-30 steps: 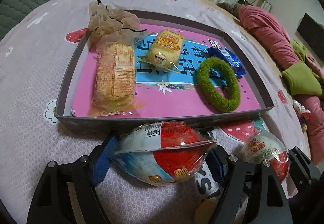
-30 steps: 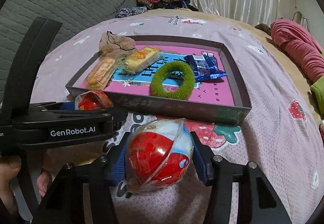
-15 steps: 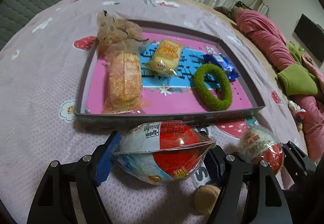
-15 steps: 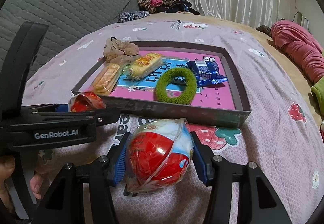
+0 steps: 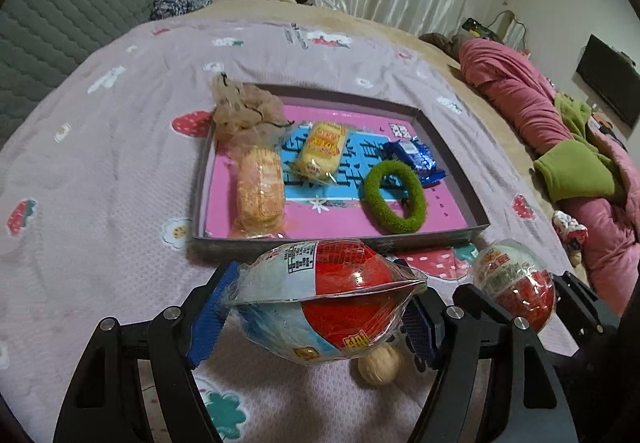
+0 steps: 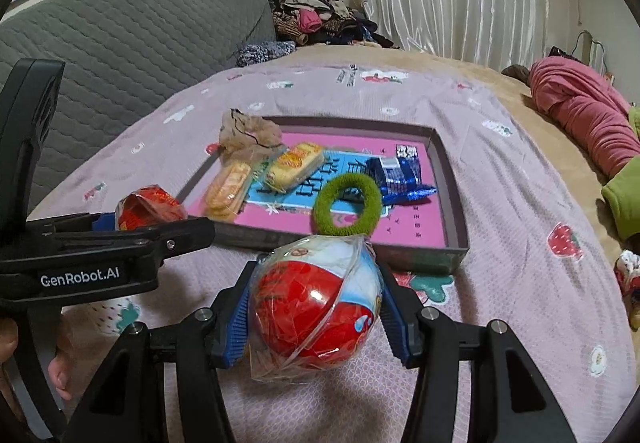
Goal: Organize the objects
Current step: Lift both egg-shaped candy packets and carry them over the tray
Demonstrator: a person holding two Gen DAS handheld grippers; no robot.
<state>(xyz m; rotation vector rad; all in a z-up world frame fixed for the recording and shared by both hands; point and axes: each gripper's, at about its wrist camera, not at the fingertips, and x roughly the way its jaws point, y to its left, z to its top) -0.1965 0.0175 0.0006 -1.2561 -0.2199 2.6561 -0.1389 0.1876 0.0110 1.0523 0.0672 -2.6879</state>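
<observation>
The left hand-held gripper (image 5: 308,307) clamps a wrapped toy egg (image 5: 320,299); the right hand-held gripper (image 6: 314,313) clamps another egg (image 6: 316,307). Both hang above the bed (image 5: 100,163), the tray (image 5: 456,163) at twelve o'clock.

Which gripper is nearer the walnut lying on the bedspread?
Left. The left gripper, clamped on a wrapped toy egg, sits almost directly over the walnut; the right gripper is further to its right.

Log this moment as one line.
left gripper: shut on wrapped egg | right gripper: shut on second wrapped egg | tray: not reached
</observation>
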